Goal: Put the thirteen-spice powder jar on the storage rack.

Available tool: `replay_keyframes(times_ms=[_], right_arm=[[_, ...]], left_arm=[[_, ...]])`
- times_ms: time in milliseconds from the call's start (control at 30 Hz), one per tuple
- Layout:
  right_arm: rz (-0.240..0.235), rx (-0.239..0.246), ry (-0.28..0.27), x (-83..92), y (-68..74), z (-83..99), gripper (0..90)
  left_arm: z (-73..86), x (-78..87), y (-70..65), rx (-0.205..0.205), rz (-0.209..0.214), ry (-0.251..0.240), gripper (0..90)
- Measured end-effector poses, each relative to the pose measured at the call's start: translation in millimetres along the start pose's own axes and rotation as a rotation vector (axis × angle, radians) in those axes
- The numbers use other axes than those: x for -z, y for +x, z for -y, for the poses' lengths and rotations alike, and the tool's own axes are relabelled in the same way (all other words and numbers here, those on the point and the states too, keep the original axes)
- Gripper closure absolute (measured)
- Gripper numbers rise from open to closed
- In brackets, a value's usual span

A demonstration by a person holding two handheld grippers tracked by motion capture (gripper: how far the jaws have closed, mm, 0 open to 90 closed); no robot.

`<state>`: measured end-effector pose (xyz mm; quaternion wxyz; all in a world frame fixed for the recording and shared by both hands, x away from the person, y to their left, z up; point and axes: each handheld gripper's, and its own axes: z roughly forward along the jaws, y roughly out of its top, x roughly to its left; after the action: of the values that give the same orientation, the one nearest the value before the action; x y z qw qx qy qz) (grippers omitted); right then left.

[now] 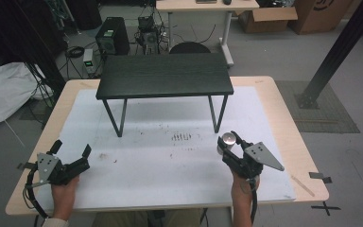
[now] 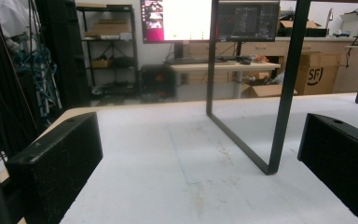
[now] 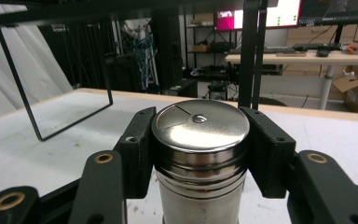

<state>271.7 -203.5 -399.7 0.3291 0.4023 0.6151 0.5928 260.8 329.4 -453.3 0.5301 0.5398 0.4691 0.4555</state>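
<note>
A shiny metal canister (image 3: 199, 154) with a round flat lid stands upright between the jaws of my right gripper (image 3: 199, 149), which is shut on it just below the lid. From above, the canister (image 1: 228, 139) shows as a small silver disc at the tip of the right gripper (image 1: 229, 142), near the right front leg of the small black table (image 1: 164, 74). My left gripper (image 1: 72, 150) rests at the table's front left corner, open, with nothing between its jaws. Its two black fingers (image 2: 56, 163) frame bare white mat and a black table leg (image 2: 284, 88).
The small black table stands on thin metal legs at the back middle of the white mat (image 1: 170, 156). Its frame (image 3: 51, 98) rises ahead of the right gripper. Dark smudges (image 1: 180, 137) mark the mat's middle. Black tape pieces (image 1: 320, 177) lie at the wooden tabletop's right edge.
</note>
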Motion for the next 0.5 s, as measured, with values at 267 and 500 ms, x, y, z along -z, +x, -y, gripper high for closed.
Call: replay_keyframes(times_ms=[267,500], right_arm=[[-0.013,0.015,-0.034,-0.1,2.7,-14.5,48.7],[-0.031,0.013,-0.08,0.3,3.7,-31.2,48.8]], left_arm=[[0.0,0.0,0.1,-0.001,0.0,0.001,0.2],[0.0,0.0,0.2,-0.001,0.0,0.001,0.3]])
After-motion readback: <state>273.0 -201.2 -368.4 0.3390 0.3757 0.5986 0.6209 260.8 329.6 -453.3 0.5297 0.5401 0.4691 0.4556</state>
